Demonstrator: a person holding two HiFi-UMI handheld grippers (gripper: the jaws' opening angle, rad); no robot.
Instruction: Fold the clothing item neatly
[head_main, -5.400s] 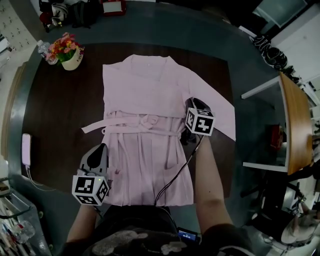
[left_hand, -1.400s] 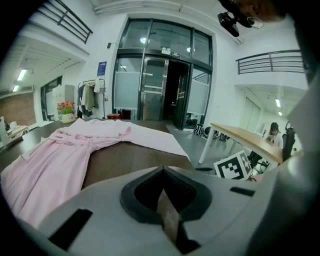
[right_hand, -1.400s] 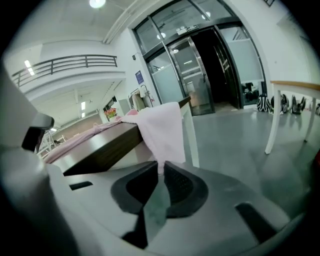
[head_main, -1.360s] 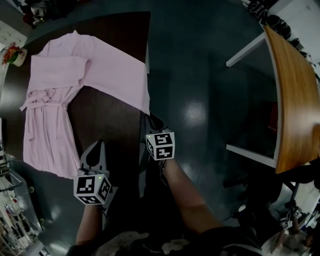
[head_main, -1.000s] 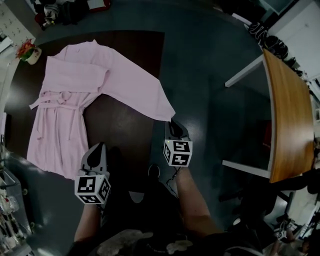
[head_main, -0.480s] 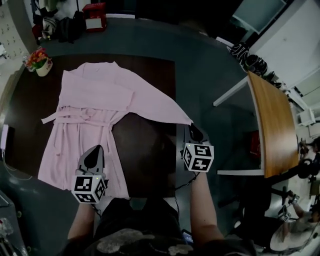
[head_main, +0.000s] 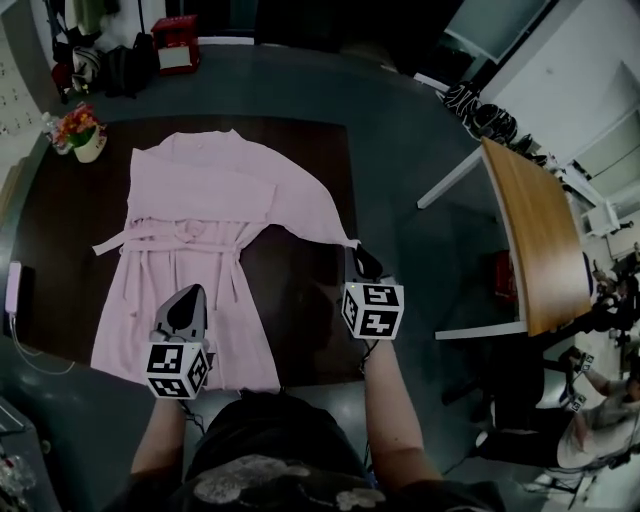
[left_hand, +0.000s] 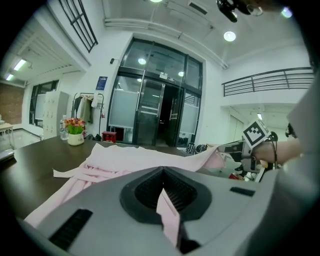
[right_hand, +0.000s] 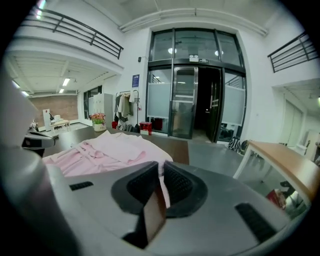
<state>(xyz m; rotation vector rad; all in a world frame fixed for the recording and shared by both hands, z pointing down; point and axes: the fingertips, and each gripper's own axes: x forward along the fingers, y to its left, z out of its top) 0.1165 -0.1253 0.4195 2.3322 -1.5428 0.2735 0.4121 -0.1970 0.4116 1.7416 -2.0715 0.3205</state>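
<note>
A pink robe (head_main: 200, 200) lies flat on the dark table (head_main: 300, 300), belt tied, its left sleeve folded across the chest. Its right sleeve stretches out toward the table's right side, and my right gripper (head_main: 362, 256) is shut on the cuff. Pink cloth shows between the jaws of the right gripper (right_hand: 161, 182) in its own view. My left gripper (head_main: 188, 297) is over the lower skirt. In the left gripper view the left gripper (left_hand: 167, 200) is shut on a fold of the pink fabric, with the robe (left_hand: 130, 157) spread beyond it.
A flower pot (head_main: 82, 135) stands at the table's far left corner and a phone (head_main: 12, 285) with a white cable lies at its left edge. A wooden table (head_main: 530, 240) stands off to the right, across a strip of grey floor. A red box (head_main: 175, 55) sits on the floor beyond.
The head view has swung back over the table. My right gripper, with the sleeve cuff, has drawn a little left toward the robe. The left gripper stays on the skirt.
</note>
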